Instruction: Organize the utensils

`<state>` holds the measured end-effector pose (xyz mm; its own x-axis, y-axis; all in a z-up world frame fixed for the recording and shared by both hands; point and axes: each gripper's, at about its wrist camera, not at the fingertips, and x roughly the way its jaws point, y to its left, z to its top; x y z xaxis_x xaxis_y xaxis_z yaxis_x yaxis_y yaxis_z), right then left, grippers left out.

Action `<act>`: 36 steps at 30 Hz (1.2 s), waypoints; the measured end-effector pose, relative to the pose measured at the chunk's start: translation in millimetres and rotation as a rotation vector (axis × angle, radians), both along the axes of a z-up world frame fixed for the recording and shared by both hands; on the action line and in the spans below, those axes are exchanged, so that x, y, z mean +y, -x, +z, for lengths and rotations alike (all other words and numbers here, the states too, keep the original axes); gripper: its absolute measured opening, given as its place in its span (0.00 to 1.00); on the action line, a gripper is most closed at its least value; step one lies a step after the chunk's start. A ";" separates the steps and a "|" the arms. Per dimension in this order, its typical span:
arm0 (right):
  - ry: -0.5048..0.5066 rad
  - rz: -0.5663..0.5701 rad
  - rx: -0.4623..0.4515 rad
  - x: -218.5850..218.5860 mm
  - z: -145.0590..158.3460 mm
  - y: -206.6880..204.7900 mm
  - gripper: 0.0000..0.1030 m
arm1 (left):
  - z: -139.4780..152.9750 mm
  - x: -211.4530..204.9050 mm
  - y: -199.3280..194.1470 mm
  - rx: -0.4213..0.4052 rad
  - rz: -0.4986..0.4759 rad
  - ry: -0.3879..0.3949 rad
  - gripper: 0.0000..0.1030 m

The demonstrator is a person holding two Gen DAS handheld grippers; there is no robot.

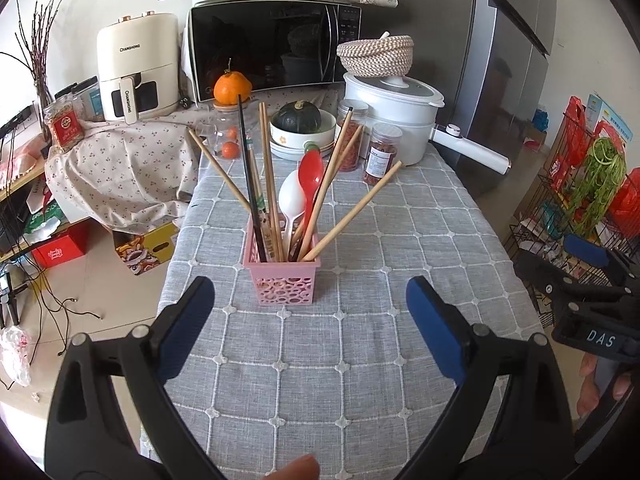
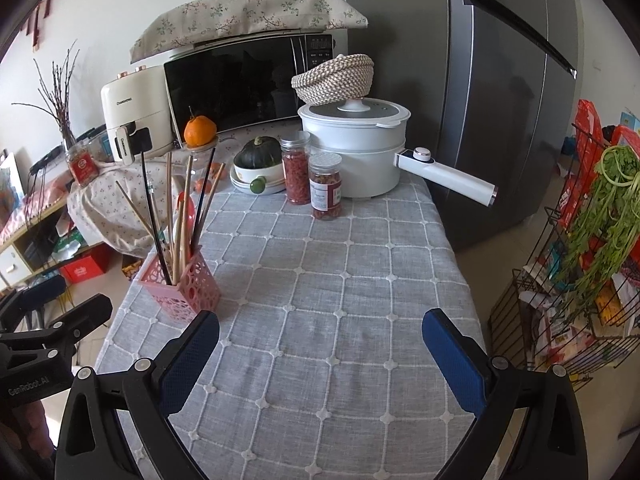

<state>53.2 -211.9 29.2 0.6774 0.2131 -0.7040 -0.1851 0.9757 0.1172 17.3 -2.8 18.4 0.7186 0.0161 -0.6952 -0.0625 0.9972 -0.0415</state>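
A pink perforated basket stands upright on the grey checked tablecloth. It holds several wooden chopsticks, a black chopstick, a red spoon and a white spoon. My left gripper is open and empty, just in front of the basket. In the right wrist view the basket is at the left. My right gripper is open and empty over bare cloth, to the right of the basket. It also shows at the right edge of the left wrist view.
At the table's far end stand a white pot with a long handle, two jars, bowls with a squash, a microwave and an air fryer. A fridge and a wire rack are to the right.
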 end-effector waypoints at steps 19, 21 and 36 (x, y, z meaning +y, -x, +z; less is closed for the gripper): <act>-0.013 0.005 0.009 8.9 1.7 -1.5 0.99 | 0.3 3.2 0.1 0.003 0.005 0.007 0.94; -0.018 0.004 0.008 9.3 2.3 -1.3 0.99 | 0.2 3.0 0.1 0.003 0.005 0.007 0.94; -0.029 0.006 0.011 8.2 3.1 -1.9 0.99 | -0.7 3.8 -0.2 0.006 0.005 0.005 0.94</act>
